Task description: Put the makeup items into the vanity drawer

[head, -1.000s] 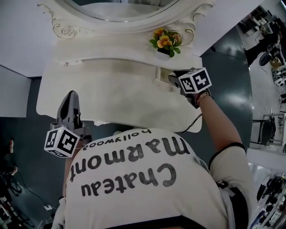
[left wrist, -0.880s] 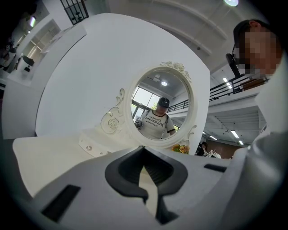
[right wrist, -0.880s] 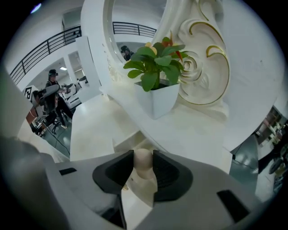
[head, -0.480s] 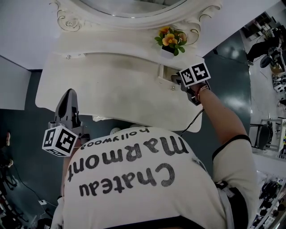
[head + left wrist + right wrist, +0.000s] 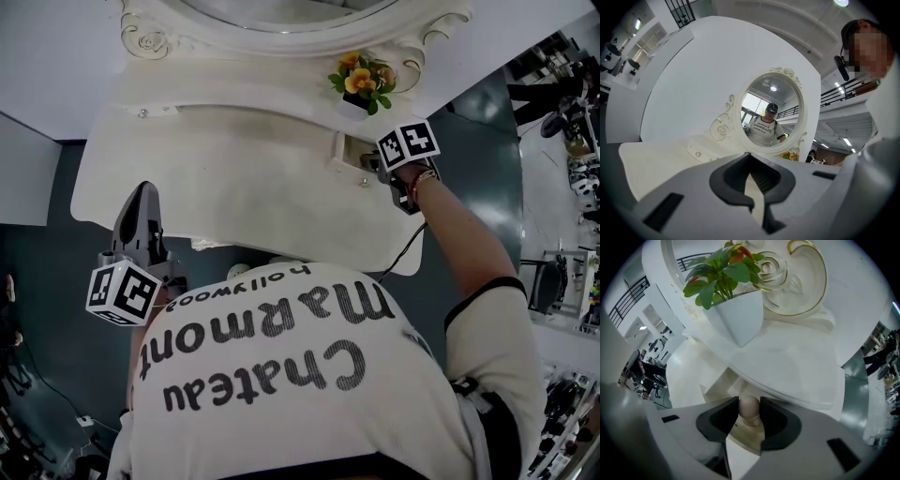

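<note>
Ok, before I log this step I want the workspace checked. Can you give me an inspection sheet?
Surface: vanity top white, bare.
Job's things: small drawer pulled partly out; makeup items nothing seen.
Clutter: flower pot on the shelf.
Grippers: right gripper closed on the drawer knob; left gripper shut, empty.
Cables: black cable below the right forearm.
Surroundings: oval mirror, dark floor, workbenches far right.

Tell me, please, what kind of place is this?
Probably a large open hall or studio, not a bedroom. A white vanity table with an ornate oval mirror and a flower pot stands on a dark floor, with railings behind.
</note>
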